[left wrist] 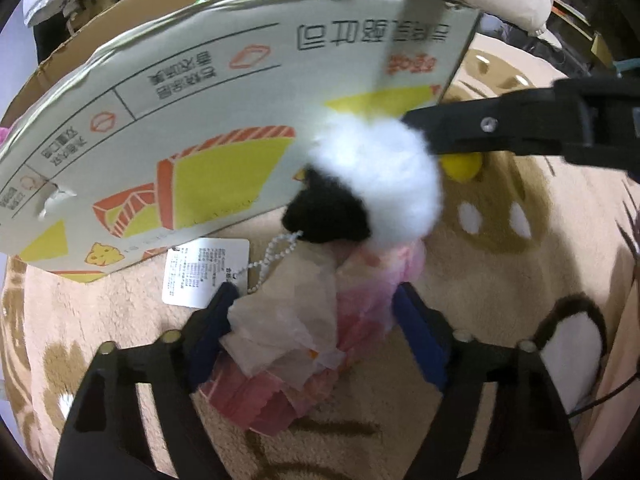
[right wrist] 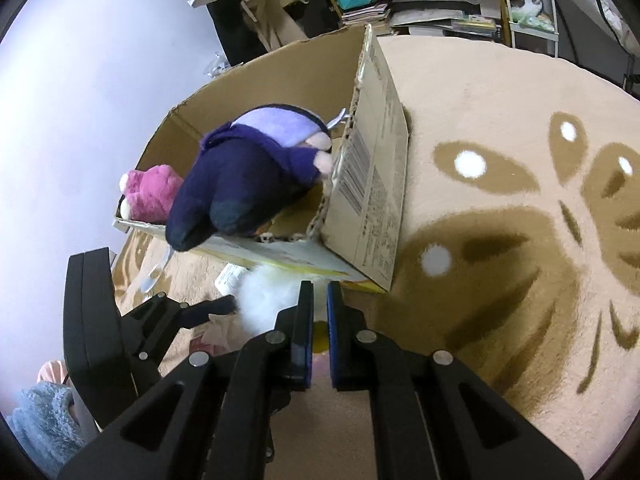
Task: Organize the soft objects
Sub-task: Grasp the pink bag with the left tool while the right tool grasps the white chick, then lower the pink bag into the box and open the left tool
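Fluffy white plush toy squashes easily, so my closed right tool pinches its fur while my open left tool straddles its pink skirt.

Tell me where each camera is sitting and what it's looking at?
Left wrist: on the left gripper, looking down at the white fluffy toy beside the cardboard box; its blue pads flank pink wrapping, and the right gripper reaches in.
Right wrist: on the right gripper, facing the box with the purple plush; the left gripper shows.
Shared: toy, box, rug.
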Demonstrator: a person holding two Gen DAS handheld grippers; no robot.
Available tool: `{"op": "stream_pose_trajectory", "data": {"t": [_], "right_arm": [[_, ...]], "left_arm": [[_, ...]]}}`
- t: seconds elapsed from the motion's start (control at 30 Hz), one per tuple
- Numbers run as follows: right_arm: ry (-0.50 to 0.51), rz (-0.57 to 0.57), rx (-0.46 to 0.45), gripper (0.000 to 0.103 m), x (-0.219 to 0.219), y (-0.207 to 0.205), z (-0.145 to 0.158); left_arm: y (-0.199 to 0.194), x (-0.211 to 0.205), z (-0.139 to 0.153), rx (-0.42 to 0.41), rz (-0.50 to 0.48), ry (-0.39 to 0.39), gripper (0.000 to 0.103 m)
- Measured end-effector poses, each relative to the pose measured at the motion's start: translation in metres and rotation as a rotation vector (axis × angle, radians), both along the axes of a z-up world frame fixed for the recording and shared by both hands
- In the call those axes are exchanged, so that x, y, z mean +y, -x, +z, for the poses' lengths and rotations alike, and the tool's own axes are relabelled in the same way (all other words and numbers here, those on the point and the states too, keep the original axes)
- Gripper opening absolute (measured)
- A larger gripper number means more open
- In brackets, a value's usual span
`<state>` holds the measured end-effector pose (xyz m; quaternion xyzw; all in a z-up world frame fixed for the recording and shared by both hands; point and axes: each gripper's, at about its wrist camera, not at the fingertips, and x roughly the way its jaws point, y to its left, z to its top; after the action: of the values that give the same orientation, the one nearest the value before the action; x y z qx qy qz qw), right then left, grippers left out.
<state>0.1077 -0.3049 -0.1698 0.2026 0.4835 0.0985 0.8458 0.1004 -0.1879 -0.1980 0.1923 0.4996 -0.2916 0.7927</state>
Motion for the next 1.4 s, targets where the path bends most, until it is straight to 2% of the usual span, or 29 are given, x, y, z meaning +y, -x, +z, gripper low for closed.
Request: {"op": "stream_pose_trajectory", "data": {"t": [0.03, 0.17, 0.23, 0.33, 0.43, 0.53, 0.8, 0.9, 0.97, 1.1, 1.17, 1.4], "right_arm": [[0.001, 0.003, -0.001, 0.007, 0.001, 0.0, 0.0], [0.009, 0.008, -0.006, 0.007, -0.003, 0.001, 0.003], [0.005, 0.005, -0.017, 0.007, -0.003, 0.002, 0.006], [0.003, -0.002, -0.031, 0.007, -0.005, 0.007, 0.01], [-0.002, -0.008, -0.042, 0.007, -0.007, 0.012, 0.015], [-0.007, -0.009, -0.058, 0.007, -0.009, 0.017, 0.022], [-0.012, -0.015, -0.149, 0.007, -0.002, 0.036, 0.054], [0.012, -0.015, -0.171, 0.007, 0.001, 0.042, 0.068], [0.004, -0.02, -0.193, 0.007, 0.0, 0.048, 0.077], [0.007, -0.028, -0.243, 0.007, -0.001, 0.057, 0.098], [0.015, -0.031, -0.276, 0.007, -0.001, 0.059, 0.112], [0.039, -0.015, -0.385, 0.007, 0.002, 0.051, 0.156]], "left_arm": [[0.0, 0.0, 0.001, 0.008, 0.001, 0.007, 0.064], [-0.002, 0.012, 0.007, 0.073, 0.033, 0.068, 0.05], [-0.003, 0.017, 0.011, 0.093, 0.054, 0.104, 0.037], [-0.003, 0.025, 0.017, 0.129, 0.091, 0.155, 0.026], [0.003, 0.028, 0.022, 0.119, 0.106, 0.151, 0.019], [0.016, 0.029, 0.03, 0.07, 0.123, 0.107, 0.017], [0.031, 0.05, 0.061, -0.028, 0.18, 0.113, 0.017], [0.038, 0.057, 0.079, -0.094, 0.215, 0.113, 0.016], [0.037, 0.068, 0.103, -0.165, 0.236, 0.12, 0.016], [0.041, 0.081, 0.135, -0.249, 0.245, 0.148, 0.016], [0.041, 0.081, 0.155, -0.288, 0.242, 0.145, 0.016], [0.032, 0.082, 0.193, -0.388, 0.249, 0.193, 0.017]]}}
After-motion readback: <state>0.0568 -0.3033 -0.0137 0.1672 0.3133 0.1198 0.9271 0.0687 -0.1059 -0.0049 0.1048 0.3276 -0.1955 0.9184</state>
